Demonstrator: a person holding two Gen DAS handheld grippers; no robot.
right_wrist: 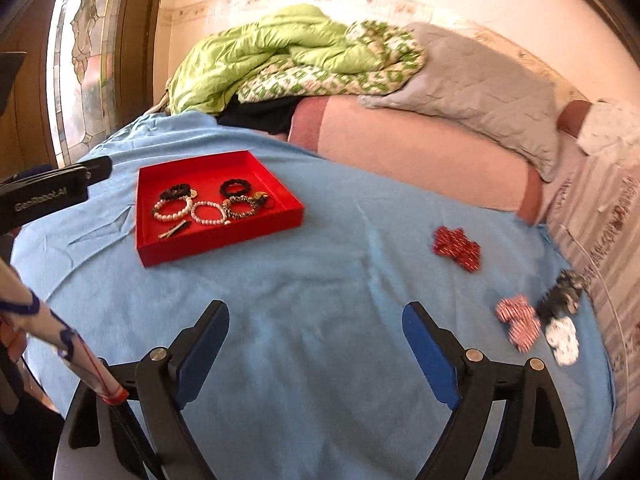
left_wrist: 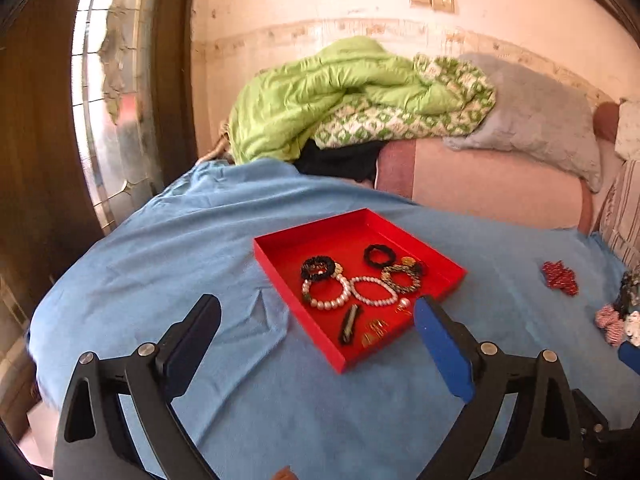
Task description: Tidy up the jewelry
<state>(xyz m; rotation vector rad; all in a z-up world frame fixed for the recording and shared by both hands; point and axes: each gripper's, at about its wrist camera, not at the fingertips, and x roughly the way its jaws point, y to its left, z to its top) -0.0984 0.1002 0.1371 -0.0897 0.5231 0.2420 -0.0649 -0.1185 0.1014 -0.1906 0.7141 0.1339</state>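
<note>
I saw a shallow square red tray (left_wrist: 400, 236) on the smooth blue bedsheet (left_wrist: 168, 240), holding two pearl bead bracelets (left_wrist: 326, 294), black fabric scrunchies (left_wrist: 379, 256), a patterned bangle (left_wrist: 401, 278) and a dark hair clip (left_wrist: 350, 324). Crumpled fabric scrunchies, one red (right_wrist: 457, 247), lay well apart. My left gripper (left_wrist: 318, 330) and right gripper (right_wrist: 316, 334) had jaws wide apart, empty.
</note>
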